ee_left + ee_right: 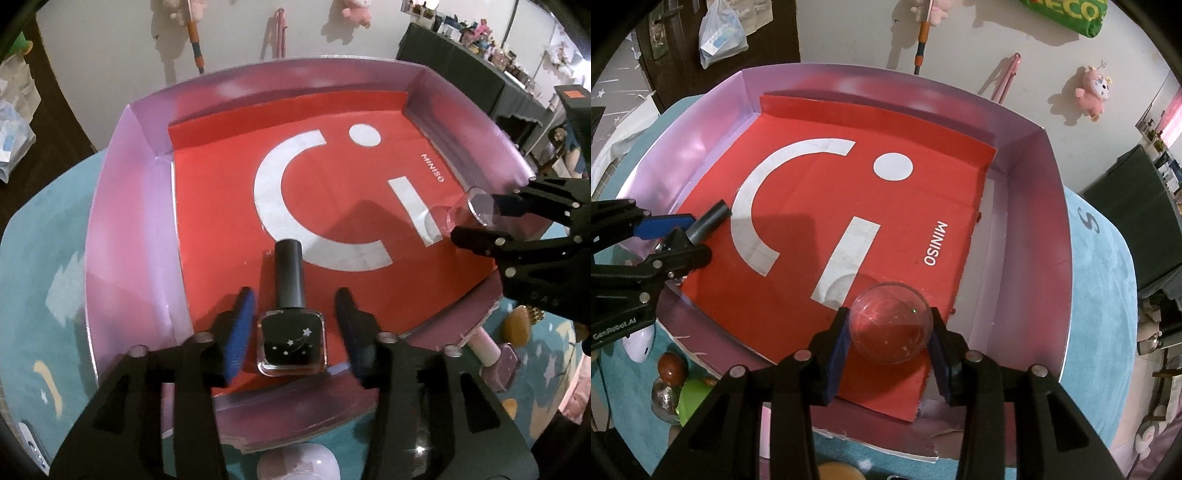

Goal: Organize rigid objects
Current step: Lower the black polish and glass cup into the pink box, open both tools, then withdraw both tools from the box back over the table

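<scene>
The left hand-held gripper (295,325) points steeply down into the box (122,206), its blue pads (242,325) standing apart on either side of a black bottle (291,332), with a gap showing on both sides, so nothing is clamped. The bottle lies flat on the red sheet (221,192) near the box's 6 o'clock wall in the left wrist view, its square body with white stars toward the camera and its black cap (290,266) pointing to 12 o'clock. The right hand-held gripper (889,332) also points down, and its pads (840,339) are closed against the sides of a clear glass cup (890,321), which sits over the red sheet's lower edge; whether its base touches the sheet I cannot tell. From the left wrist view that cup (465,214) is at about 3 o'clock, at the box's right wall. The sheet carries a white smiley mark and the word MINISO. The box sits on a teal counter (44,258), with small items just outside it: a pink-capped bottle (495,354) at 4 o'clock and, in the right wrist view, a brown ball (671,369) at 8 o'clock.
</scene>
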